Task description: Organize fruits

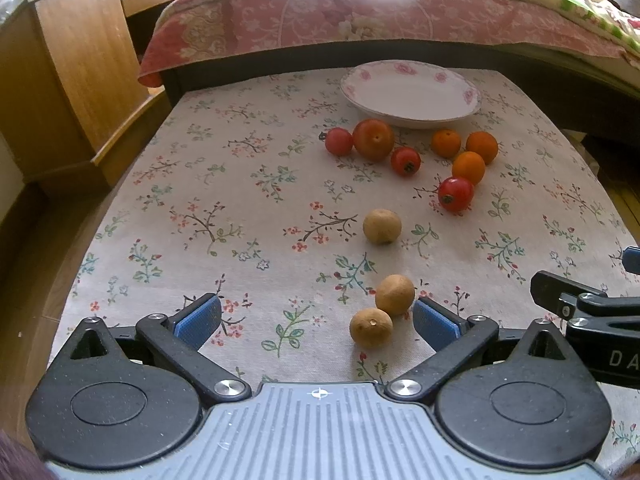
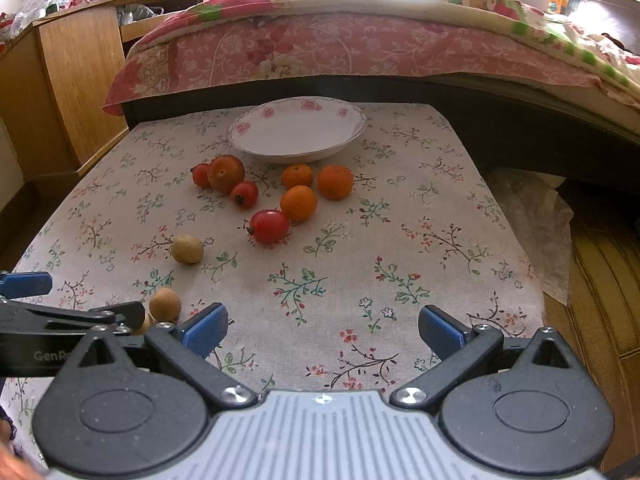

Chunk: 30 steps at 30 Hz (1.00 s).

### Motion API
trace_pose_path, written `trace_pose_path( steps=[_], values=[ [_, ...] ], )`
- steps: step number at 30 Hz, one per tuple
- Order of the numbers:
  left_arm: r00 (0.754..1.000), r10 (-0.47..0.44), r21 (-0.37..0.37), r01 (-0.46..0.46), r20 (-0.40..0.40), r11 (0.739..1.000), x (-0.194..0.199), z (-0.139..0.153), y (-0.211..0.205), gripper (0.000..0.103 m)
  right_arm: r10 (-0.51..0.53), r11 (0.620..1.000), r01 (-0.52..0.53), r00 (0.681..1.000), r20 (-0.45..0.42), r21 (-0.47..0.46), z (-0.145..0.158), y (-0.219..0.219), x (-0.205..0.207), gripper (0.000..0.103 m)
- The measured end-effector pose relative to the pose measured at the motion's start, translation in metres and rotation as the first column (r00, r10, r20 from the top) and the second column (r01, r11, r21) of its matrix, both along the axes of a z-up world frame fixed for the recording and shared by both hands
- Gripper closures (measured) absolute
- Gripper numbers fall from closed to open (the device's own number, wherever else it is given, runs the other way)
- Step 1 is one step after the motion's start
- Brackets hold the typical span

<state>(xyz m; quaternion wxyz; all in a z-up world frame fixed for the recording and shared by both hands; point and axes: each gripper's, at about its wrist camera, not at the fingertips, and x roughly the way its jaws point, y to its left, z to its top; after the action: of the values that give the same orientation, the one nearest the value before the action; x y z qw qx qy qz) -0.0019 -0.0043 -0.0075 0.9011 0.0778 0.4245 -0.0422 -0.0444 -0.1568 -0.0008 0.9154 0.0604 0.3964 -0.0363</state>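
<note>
Floral cloth covers the table, which stands against a bed with a pink quilt; a wooden cabinet is off to one side. At the far end of the table, nearest the bed, sits a white plate with pink roses on its rim, and nothing lies in it.

All the fruit is on the cloth on the near side of the plate. Just beside the plate lie four red tomatoes and three oranges in a loose cluster. Further from the plate are three tan longans, two of them touching.

Left tongs stand wide apart with nothing between the pads, though the touching pair of longans lies just inside the right pad. Right tongs are likewise spread wide and hold nothing, over bare cloth.

By my judgement the sorting has not begun: no fruit is gathered. The likely next move is for the left tongs to centre on one longan, close gently so it does not roll, and carry it to the plate.
</note>
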Motion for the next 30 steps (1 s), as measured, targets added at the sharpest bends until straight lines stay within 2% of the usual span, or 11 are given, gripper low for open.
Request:
trace_pose_path(
  steps=[30],
  values=[
    [1.0,-0.008,0.001,0.008,-0.008,1.0,0.0003,0.0001,-0.0006,0.0,0.0,1.0,0.0,1.0,-0.005,0.001,-0.0014,-0.0005,0.0009,0.001]
  ],
)
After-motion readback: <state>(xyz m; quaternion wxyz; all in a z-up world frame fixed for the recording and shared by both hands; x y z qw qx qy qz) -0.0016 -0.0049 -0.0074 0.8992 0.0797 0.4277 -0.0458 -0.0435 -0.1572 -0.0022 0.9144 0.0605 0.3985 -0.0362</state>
